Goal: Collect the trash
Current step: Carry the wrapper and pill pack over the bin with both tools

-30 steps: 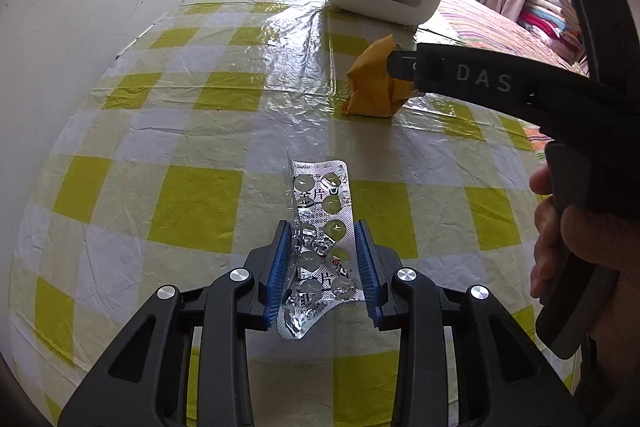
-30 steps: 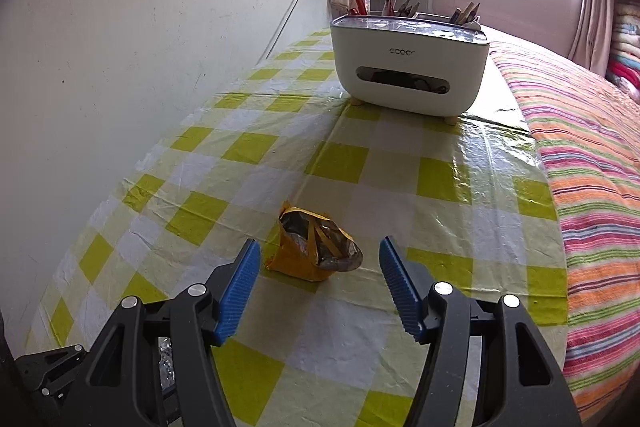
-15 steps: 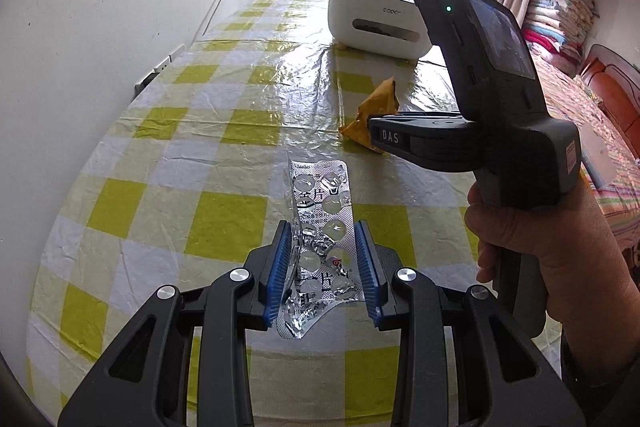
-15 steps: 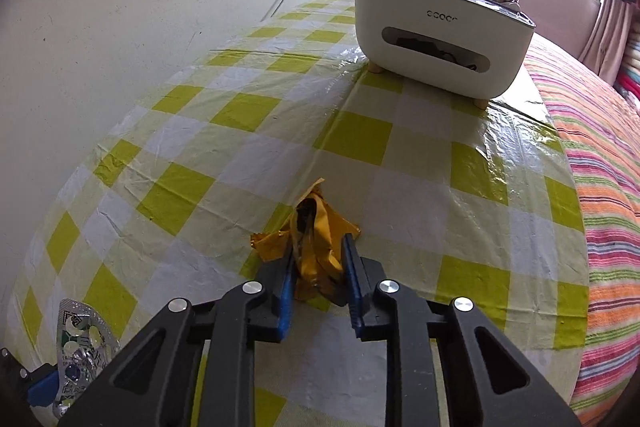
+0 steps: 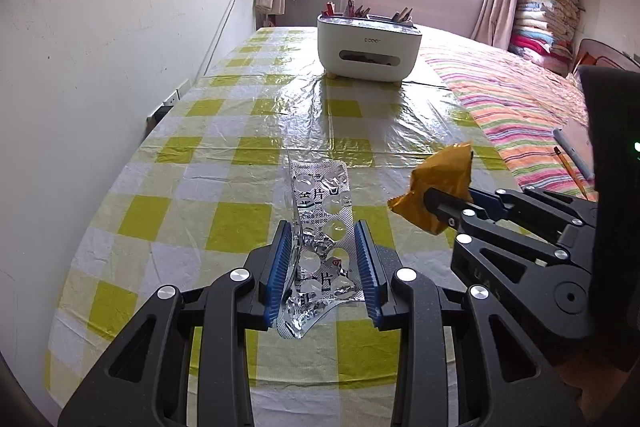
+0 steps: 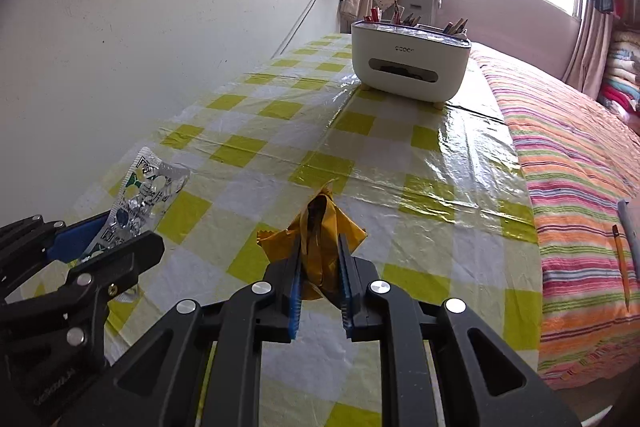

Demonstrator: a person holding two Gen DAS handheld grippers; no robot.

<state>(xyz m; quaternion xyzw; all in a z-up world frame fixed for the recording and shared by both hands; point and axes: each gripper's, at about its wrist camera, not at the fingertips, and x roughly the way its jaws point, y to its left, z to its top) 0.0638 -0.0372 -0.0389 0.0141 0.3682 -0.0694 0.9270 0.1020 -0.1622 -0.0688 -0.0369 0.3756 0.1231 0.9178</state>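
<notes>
Our left gripper (image 5: 323, 267) pinches a silver blister pack (image 5: 320, 223) between its blue pads, lifted above the checked tablecloth (image 5: 240, 147). Just to its right, our right gripper (image 6: 320, 281) is clamped on a crumpled yellow wrapper (image 6: 320, 239), also held off the table. Farther along the cloth a white organizer box (image 6: 410, 61) with pencils stands, beside a striped blanket (image 6: 572, 163).
</notes>
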